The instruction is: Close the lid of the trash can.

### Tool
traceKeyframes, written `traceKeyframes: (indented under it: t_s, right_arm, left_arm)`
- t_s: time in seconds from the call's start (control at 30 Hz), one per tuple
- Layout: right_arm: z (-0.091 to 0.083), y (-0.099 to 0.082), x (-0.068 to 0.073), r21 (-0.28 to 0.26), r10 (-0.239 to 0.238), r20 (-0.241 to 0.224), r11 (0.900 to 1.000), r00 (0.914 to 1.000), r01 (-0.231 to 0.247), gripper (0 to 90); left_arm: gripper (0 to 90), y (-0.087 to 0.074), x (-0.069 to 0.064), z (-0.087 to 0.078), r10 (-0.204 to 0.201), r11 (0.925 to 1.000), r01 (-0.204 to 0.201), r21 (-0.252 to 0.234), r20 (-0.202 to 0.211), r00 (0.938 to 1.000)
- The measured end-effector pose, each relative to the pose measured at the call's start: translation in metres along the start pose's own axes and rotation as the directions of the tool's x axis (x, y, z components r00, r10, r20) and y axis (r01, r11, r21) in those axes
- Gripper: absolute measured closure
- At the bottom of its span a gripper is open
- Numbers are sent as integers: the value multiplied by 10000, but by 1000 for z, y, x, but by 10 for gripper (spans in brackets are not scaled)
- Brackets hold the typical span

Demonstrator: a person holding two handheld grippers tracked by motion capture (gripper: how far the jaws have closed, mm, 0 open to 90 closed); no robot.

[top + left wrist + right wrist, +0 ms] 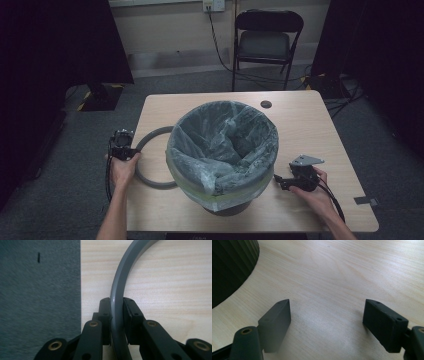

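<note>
Jaws of the left gripper [117, 312] are clamped on the grey ring [120, 285], one pad on the inner side of the band and one on the outer, near the table's [300, 125] left edge. From that grip the ring curves away and to the right across the wood, lying flat and passing behind the bin [222, 150] with its plastic liner [225, 135], which stands at the table's middle. So the bin lies to the right of the held ring, and the ring would likely have to rise and travel that way to sit over the rim. On the bin's far side the right gripper [327, 322] rests with its jaws wide apart and nothing between them, the bin's ribbed wall [232, 267] near it
</note>
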State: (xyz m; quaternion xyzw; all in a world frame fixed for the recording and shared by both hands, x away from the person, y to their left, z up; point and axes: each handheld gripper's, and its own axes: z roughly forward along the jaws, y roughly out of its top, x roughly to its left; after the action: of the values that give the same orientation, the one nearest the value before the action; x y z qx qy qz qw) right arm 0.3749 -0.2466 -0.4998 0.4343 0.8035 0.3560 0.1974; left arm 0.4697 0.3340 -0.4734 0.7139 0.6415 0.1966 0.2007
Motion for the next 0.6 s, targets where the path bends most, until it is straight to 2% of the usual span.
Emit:
traceKeyframes:
  t_s: [0.07, 0.13, 0.27, 0.37, 0.43, 0.5, 0.6]
  right_arm:
    - [0, 0, 0, -1, 5, 8, 10000, 10000, -5, 217]
    - [0, 0, 0, -2, 13, 8, 10000, 10000, -13, 217]
    - [0, 0, 0, 0, 24, 22, 10000, 10000, -24, 216]
    - [0, 0, 0, 0, 32, 41, 10000, 10000, -32, 216]
    - [0, 0, 0, 11, 32, 60, 10000, 10000, -32, 216]
    - [0, 0, 1, 11, 43, 66, 10000, 10000, -43, 217]
    - [0, 0, 1, 11, 58, 80, 10000, 10000, -58, 216]
  left_arm:
    - [782, -1, 1, 0, -208, 9997, 209, -100, 53, 9998]
    - [784, -1, 4, 1, -508, 9985, 513, -173, 278, 9983]
    - [786, -1, 6, 1, -718, 9971, 724, -212, 309, 9969]
    - [790, -3, 14, 1, -1392, 9895, 1419, -274, 830, 9868]
    - [791, -4, 16, 1, -1659, 9853, 1687, -266, 843, 9825]
    - [791, -6, 18, -2, -1695, 9839, 1743, -390, 1052, 9799]
    - [792, -6, 19, -7, -1890, 9779, 1975, -686, 1139, 9753]
